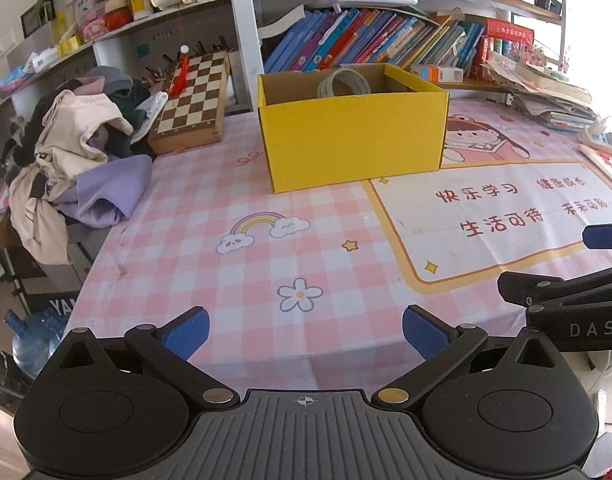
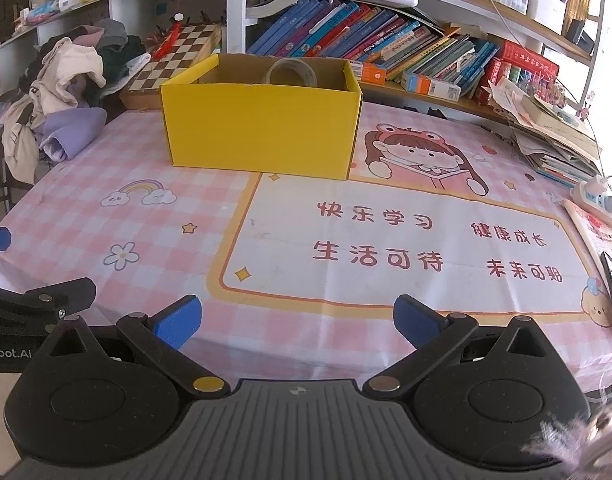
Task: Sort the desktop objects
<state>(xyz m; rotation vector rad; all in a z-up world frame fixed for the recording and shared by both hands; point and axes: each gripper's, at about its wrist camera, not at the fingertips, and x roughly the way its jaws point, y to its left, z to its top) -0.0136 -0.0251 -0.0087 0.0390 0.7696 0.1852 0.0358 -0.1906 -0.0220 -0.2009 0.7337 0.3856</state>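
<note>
The yellow box (image 1: 352, 136) stands open-topped far back on the counter (image 1: 233, 272), and a tape roll (image 1: 348, 83) already leans inside against the box's rear wall, likely because the box serves as the sorting bin. Both the left hand-held gripper (image 1: 306, 330) and the right hand-held gripper (image 2: 297, 320) hover well in front of the box, released and empty. I judge the sorting near done, since no loose item shows on the cloth before the box.
</note>
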